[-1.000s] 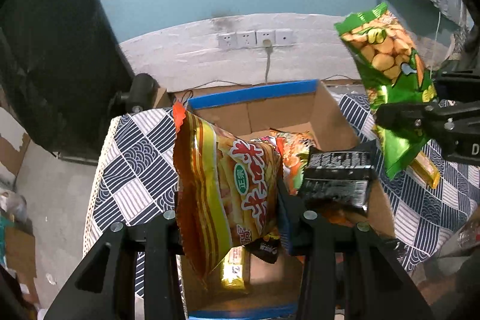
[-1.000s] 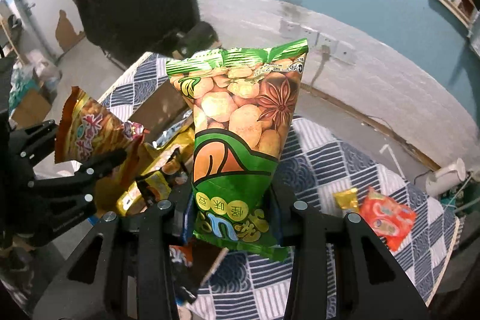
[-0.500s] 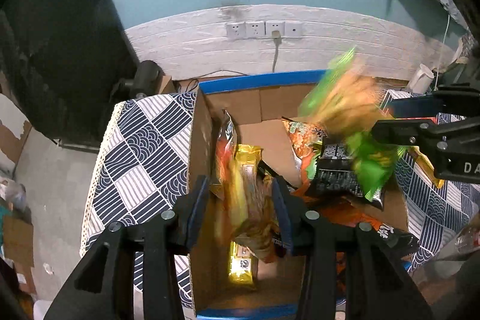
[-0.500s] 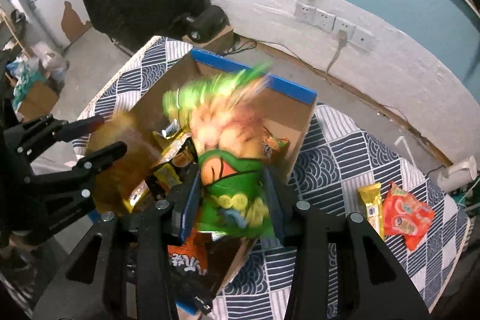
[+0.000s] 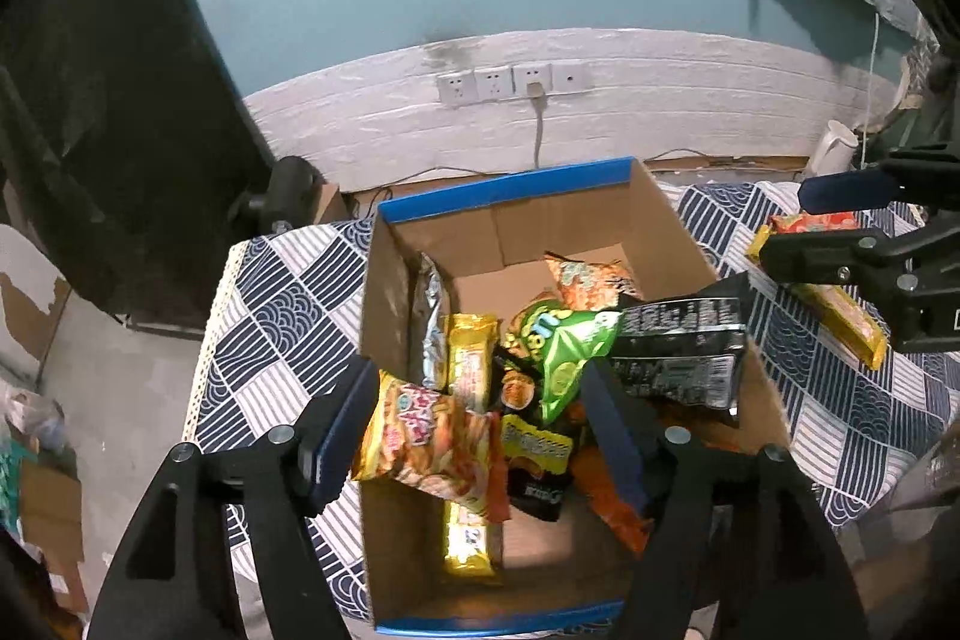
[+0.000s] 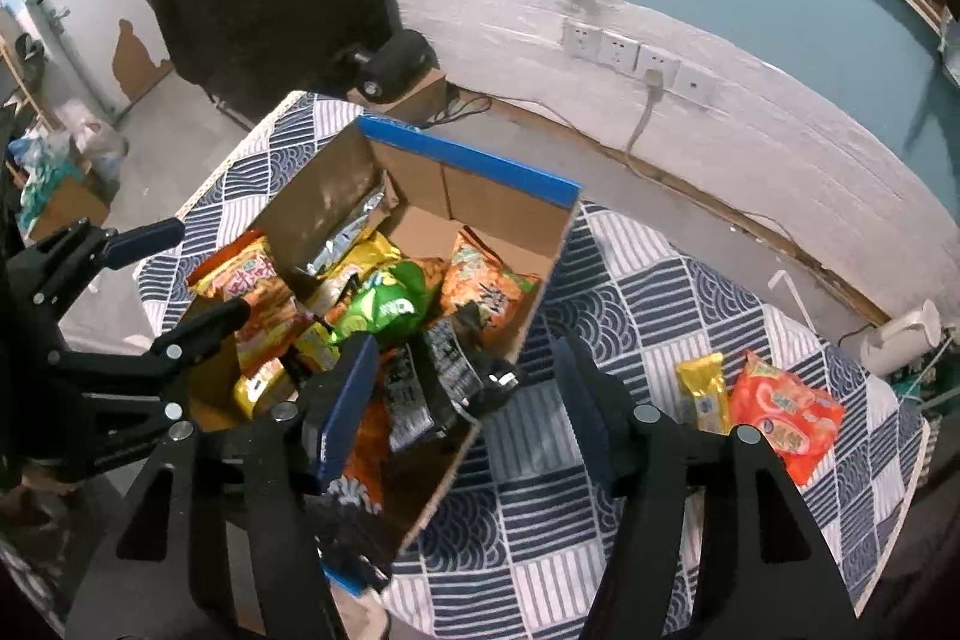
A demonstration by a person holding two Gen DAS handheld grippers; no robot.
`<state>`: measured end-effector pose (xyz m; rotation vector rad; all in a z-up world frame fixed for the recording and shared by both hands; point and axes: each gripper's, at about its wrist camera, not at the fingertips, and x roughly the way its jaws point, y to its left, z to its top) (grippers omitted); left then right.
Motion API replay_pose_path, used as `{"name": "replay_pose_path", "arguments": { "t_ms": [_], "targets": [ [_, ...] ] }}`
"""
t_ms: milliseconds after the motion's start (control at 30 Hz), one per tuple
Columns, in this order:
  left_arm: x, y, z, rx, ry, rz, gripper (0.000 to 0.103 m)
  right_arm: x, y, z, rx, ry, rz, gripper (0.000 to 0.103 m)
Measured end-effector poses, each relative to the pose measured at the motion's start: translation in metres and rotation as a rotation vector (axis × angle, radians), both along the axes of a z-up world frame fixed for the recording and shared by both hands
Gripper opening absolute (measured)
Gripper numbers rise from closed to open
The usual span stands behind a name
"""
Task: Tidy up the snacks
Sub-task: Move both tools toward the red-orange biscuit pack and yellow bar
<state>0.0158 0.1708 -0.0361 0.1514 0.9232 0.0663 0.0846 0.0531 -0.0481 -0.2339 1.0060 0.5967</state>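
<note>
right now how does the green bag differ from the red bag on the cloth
The green bag lies inside the box, piled on other snacks; the red bag lies outside on the cloth, beside a yellow pack. The green bag is crumpled and tilted; the red bag lies flat. Neither is gripped.

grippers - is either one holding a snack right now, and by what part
Neither. The left gripper and the right gripper are both open and empty; the green bag and the orange bag lie in the cardboard box.
</note>
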Motion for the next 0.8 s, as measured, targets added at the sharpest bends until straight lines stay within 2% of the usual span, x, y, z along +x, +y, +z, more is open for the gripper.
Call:
{"name": "replay_pose_path", "arguments": {
  "t_ms": [500,633,800],
  "targets": [
    [0.005,-0.062,0.010,0.040,-0.005,-0.105,0.072,-0.009,-0.077,0.000,0.013,-0.009,-0.100,0.063],
    [0.008,-0.079,0.009,0.041,0.007,-0.128,0.072,-0.012,-0.101,-0.002,0.024,-0.014,-0.134,0.069],
    [0.014,-0.106,0.009,0.042,0.017,-0.166,0.072,-0.014,-0.126,-0.005,0.028,-0.009,-0.169,0.069]
  ]
}}
